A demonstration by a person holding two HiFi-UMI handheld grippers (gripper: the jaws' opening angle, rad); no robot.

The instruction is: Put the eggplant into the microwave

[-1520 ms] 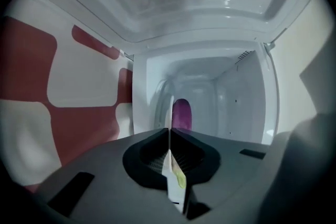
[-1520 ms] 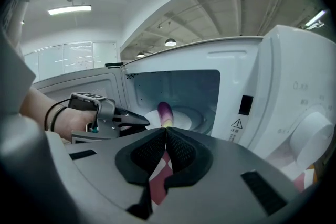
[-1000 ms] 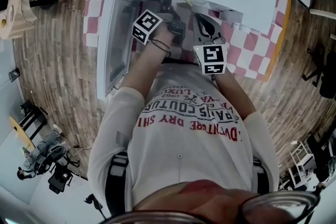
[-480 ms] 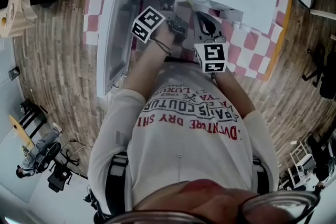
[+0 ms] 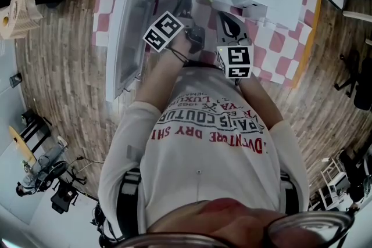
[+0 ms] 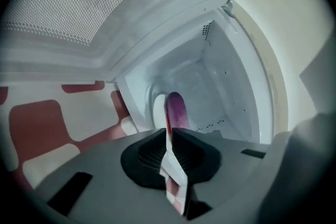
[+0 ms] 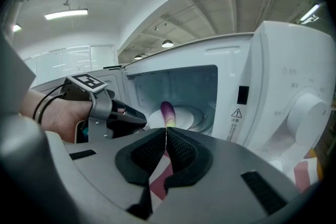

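Observation:
The purple eggplant [image 7: 167,111] lies on the white turntable plate [image 7: 185,116] inside the open white microwave [image 7: 283,86]. From the left gripper view, the eggplant [image 6: 176,108] shows just beyond my jaw tips, apart from them. My left gripper [image 6: 168,135] hovers at the oven's mouth; its jaws are closing, nearly together, with nothing between them. The right gripper view shows that left gripper [image 7: 140,119] in front of the opening. My right gripper [image 7: 166,131] is shut and empty, a little back from the oven. In the head view, both grippers, left [image 5: 183,7] and right [image 5: 224,19], point at the cavity.
The microwave door [image 5: 129,38] hangs open to the left, and in the left gripper view its mesh window [image 6: 105,13] is close above. The oven stands on a red-and-white checked cloth [image 5: 279,49]. The control panel with a knob [image 7: 307,113] is right of the cavity.
My left gripper has rolled at the wrist and lifted slightly at the microwave's mouth. The right gripper has stayed where it was.

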